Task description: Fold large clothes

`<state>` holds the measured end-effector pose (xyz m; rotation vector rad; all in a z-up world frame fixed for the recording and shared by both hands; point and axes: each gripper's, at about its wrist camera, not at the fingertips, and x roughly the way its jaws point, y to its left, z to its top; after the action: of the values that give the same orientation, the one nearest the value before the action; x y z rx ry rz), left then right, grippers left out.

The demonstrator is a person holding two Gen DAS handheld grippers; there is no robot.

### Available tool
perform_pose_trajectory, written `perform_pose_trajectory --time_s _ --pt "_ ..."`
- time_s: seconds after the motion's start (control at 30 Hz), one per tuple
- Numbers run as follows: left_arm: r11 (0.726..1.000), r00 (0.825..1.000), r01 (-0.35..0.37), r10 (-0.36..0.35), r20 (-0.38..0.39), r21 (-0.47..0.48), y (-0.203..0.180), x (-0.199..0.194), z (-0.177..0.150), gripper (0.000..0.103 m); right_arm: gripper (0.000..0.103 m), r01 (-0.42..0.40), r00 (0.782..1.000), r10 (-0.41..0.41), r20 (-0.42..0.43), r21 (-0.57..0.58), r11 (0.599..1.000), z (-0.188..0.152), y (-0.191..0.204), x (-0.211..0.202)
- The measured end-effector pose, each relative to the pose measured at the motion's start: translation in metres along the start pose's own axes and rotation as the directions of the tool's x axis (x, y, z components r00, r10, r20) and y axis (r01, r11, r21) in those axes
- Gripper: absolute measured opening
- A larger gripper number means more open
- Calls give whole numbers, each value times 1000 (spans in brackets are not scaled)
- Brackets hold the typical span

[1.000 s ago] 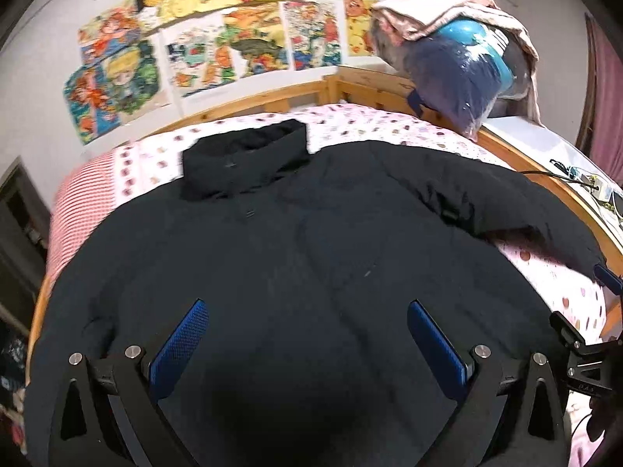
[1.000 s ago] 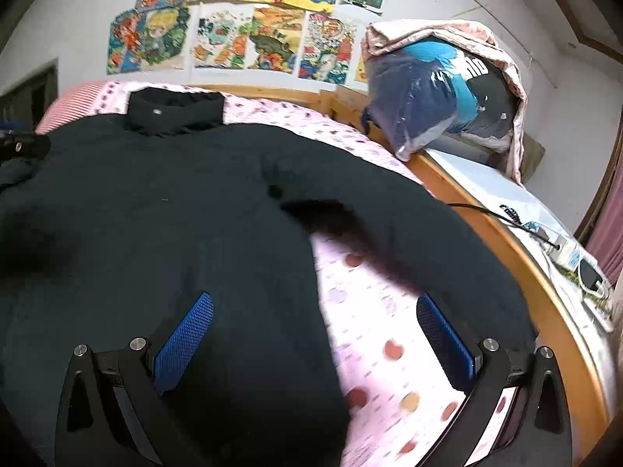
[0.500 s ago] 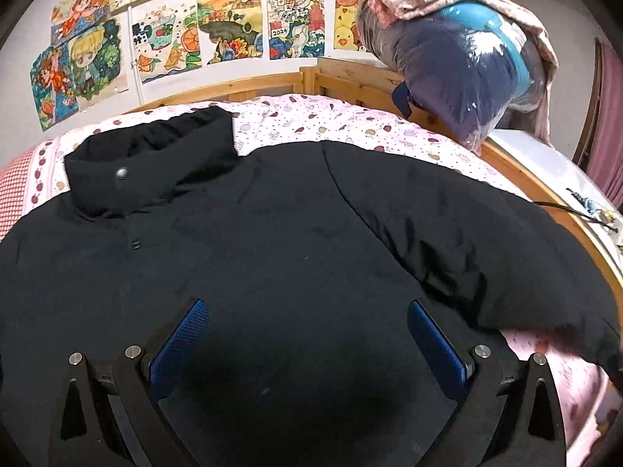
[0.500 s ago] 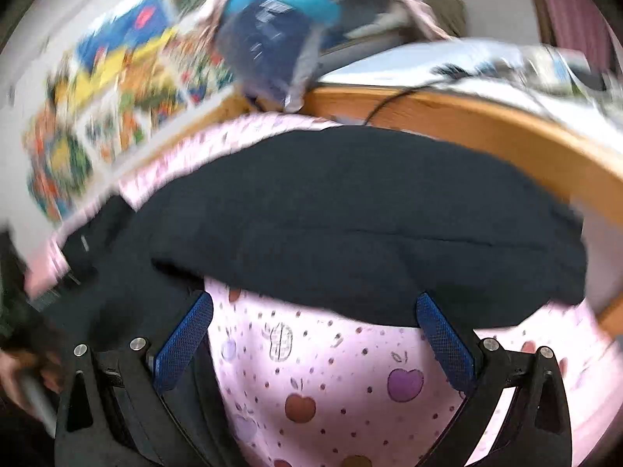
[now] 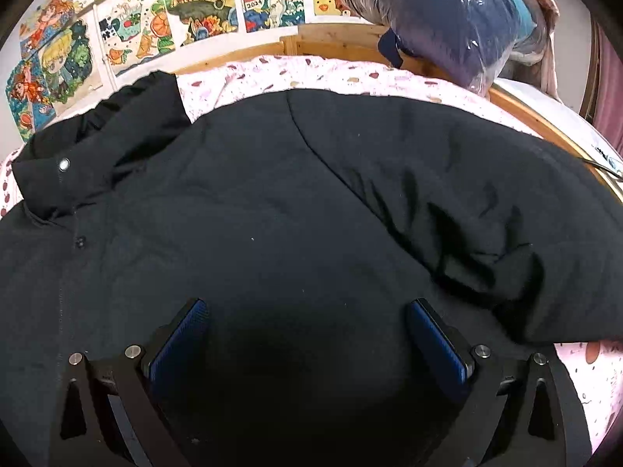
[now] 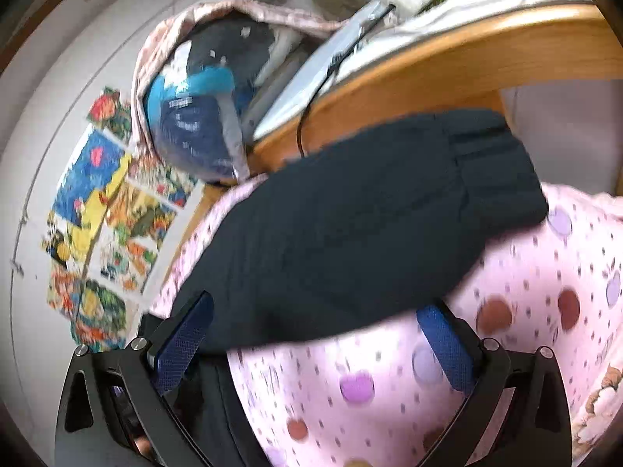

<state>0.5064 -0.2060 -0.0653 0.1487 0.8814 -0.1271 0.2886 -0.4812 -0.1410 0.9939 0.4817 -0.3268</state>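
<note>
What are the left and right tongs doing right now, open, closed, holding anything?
Left tongs: open, holding nothing, over the black coat.
Right tongs: open, holding nothing, by the coat's sleeve.

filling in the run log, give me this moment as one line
stage: before first fold | jacket: spread flat on bed | left tongs: open above jacket body | right tongs: open by sleeve, no grasp
</note>
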Motion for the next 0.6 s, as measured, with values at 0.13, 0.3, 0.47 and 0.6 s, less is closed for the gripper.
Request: perform_pose_trajectory --time_s 0.13,0.3,0.47,0.6 --pt "1000 1000 7 -7 -24 1 0 8 -4 103 81 31 997 -33 71 30 999 10 0 2" --pt "1000 999 30 -30 -20 -9 4 7 -7 103 35 53 992 -71 103 169 984 14 -23 2" --pt "1000 1000 15 -15 -19 -2 6 -1 -10 103 13 22 990 -41 137 140 990 20 -18 -10" --pt "1000 1000 -8 8 0 9 9 -21 -13 103 9 30 986 -36 164 39 999 28 4 -23"
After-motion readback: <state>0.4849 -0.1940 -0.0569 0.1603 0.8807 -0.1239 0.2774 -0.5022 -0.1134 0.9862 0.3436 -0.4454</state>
